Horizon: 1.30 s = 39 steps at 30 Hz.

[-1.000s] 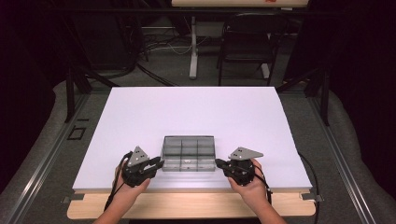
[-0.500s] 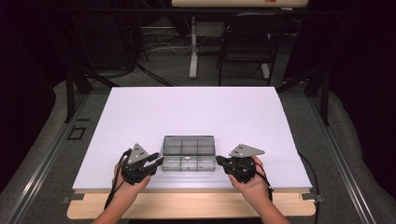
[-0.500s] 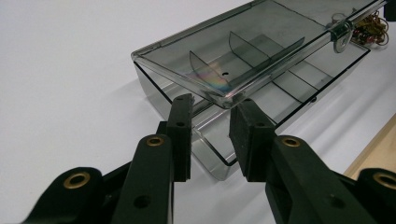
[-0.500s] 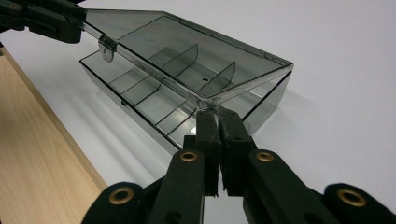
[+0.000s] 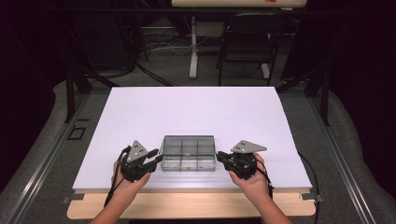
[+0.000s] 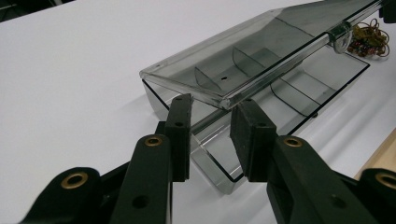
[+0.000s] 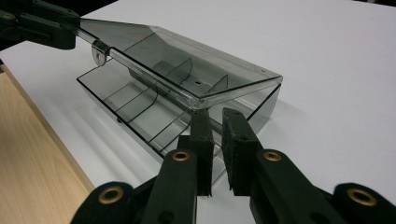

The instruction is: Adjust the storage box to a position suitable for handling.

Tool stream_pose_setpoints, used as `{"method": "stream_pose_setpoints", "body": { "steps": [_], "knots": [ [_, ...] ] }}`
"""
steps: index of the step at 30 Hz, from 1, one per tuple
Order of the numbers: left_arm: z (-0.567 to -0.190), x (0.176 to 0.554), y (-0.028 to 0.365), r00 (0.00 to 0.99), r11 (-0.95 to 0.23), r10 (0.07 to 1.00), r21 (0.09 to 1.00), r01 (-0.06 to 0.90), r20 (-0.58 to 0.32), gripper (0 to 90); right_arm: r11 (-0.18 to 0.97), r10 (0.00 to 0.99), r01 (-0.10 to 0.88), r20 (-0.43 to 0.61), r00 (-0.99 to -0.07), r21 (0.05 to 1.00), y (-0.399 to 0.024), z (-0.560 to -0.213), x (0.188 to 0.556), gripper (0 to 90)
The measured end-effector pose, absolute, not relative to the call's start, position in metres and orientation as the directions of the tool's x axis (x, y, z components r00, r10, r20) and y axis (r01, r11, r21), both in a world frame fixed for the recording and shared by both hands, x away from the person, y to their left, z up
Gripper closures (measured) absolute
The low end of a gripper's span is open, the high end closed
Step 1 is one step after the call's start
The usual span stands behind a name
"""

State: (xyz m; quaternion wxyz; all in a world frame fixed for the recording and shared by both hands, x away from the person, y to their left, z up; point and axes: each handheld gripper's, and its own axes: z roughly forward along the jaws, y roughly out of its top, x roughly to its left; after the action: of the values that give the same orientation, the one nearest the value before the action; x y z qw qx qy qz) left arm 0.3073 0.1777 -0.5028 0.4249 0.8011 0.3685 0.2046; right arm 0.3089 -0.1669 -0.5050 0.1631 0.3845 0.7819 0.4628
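A clear plastic compartment box (image 5: 188, 153) sits at the lower centre of the high view, near the front edge of the white bench (image 5: 196, 112). In both gripper views its lid (image 6: 243, 56) stands lifted off the base at the near end, tilted and partly open; dividers show inside and the visible compartments look empty. The left claw (image 5: 156, 160) sits at the box's left end and the right claw (image 5: 221, 157) at its right end. Both claws have just been opening: the left stands with a moderate gap, the right with a narrow one, and neither pad presses on the box, which lies just beyond the tips. Judgement: the latch end appears released; whether the lid goes fully open or shut cannot be told. A bundle of rubber bands (image 6: 369, 37) lies at the upper right of the left gripper view.
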Motion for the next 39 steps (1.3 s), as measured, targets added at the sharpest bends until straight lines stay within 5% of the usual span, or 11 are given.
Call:
{"method": "stream_pose_setpoints", "body": {
  "steps": [18,39],
  "knots": [
    [-0.487,0.313,0.176,0.653,-0.367,0.757,0.842,0.395,0.024,71.7,0.242,0.768,0.431,0.100,-0.633,0.869,-0.164,-0.496,0.317,75.8],
    [-0.475,0.324,0.178,0.646,-0.333,0.763,0.859,0.389,0.004,74.2,0.225,0.772,0.417,0.100,-0.628,0.880,-0.158,-0.481,0.331,78.4]
  ]
}}
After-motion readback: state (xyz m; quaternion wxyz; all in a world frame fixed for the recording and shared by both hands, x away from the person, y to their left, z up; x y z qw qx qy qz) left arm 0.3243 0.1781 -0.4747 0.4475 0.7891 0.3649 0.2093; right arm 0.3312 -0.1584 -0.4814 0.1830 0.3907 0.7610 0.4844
